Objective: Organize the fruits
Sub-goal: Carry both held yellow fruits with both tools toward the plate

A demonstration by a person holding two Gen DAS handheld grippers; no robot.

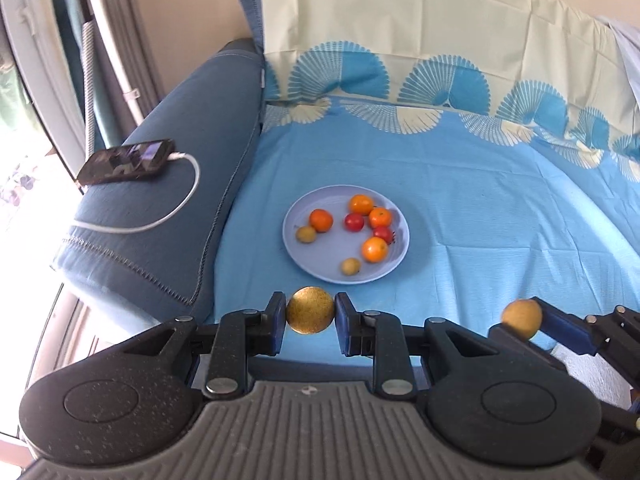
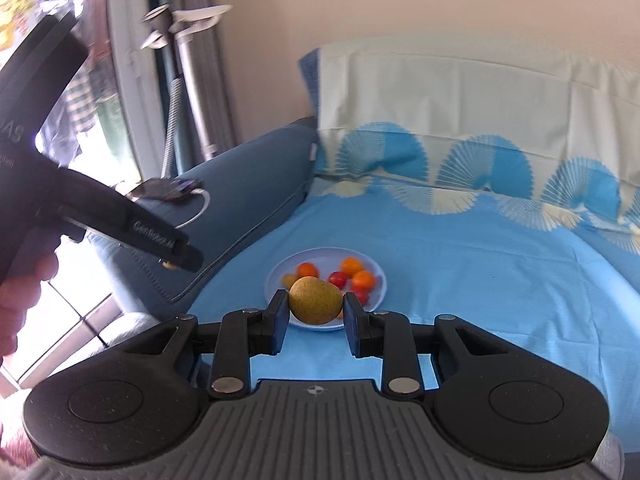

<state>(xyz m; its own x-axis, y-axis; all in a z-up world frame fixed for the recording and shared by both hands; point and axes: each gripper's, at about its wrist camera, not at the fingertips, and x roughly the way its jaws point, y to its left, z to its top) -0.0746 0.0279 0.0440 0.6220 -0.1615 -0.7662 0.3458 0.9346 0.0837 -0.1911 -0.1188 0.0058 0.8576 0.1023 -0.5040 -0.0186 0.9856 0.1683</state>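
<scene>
My left gripper (image 1: 310, 316) is shut on a round brownish-yellow fruit (image 1: 310, 310), held above the near edge of the blue sheet. My right gripper (image 2: 316, 306) is shut on a similar yellow-brown fruit (image 2: 316, 300); the left wrist view shows that same fruit (image 1: 522, 317) at the lower right. Ahead of both lies a pale blue plate (image 1: 296, 252) on the sheet, with several orange, red and small yellow fruits in it, among them an orange one (image 1: 375, 249). In the right wrist view the plate (image 2: 276, 276) sits just beyond the held fruit, which hides part of it.
A dark blue armrest (image 1: 168, 200) runs along the left, with a phone (image 1: 128, 160) and its white cable (image 1: 188, 196) on top. A patterned cover (image 1: 420, 80) rises behind the plate. The left gripper's body and a hand (image 2: 20, 304) fill the right wrist view's left side.
</scene>
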